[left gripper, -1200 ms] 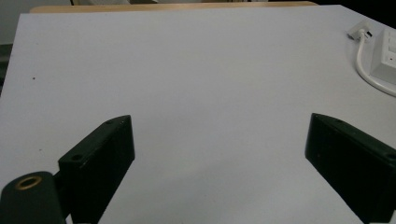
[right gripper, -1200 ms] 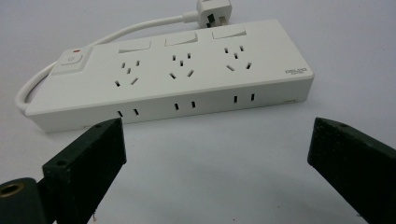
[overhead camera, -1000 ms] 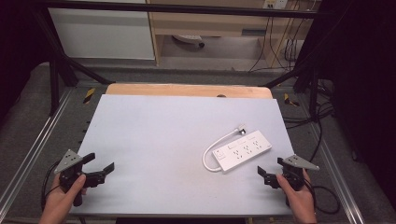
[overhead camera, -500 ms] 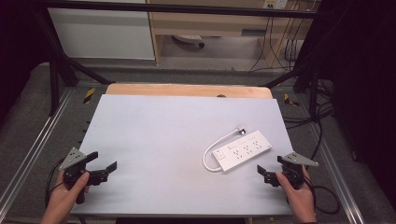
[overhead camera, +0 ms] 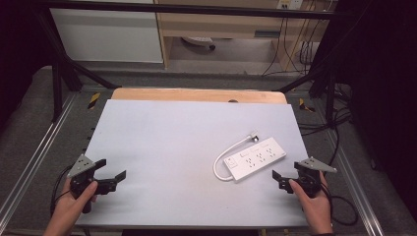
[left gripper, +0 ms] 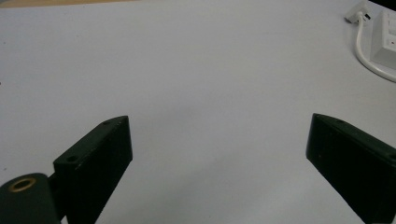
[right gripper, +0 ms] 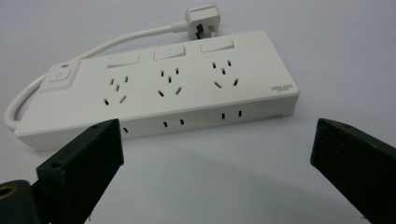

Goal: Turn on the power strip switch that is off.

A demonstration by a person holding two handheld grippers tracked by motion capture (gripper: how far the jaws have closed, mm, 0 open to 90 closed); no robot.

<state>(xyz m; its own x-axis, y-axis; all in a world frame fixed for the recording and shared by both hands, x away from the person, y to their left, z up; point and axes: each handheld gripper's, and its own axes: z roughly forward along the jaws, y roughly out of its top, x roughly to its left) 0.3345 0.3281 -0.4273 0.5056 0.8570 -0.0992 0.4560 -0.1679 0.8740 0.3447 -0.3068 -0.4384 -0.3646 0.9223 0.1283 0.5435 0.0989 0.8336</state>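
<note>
A white power strip [overhead camera: 255, 158] lies flat on the right part of the pale table [overhead camera: 177, 142], its cord curling round its left end to a plug [overhead camera: 254, 132] behind it. The right gripper view has the power strip [right gripper: 159, 88] close up, with three sockets, three switches and the plug [right gripper: 201, 17] lying unplugged. My right gripper [right gripper: 217, 144] stands open just short of its long side, holding nothing. Near the front left edge, my left gripper [overhead camera: 112, 169] is open over bare table. The left gripper view catches the strip's end [left gripper: 388, 39] far right of the left gripper [left gripper: 219, 140].
A wooden strip [overhead camera: 196, 94] borders the table's far edge. Metal rails [overhead camera: 37, 157] run along both sides. Loose black cables [overhead camera: 314, 123] hang off the right. Shelving and a white cabinet [overhead camera: 108, 34] stand beyond the table.
My left gripper has crept a little to the right along the front edge. The right gripper and the power strip have hardly moved.
</note>
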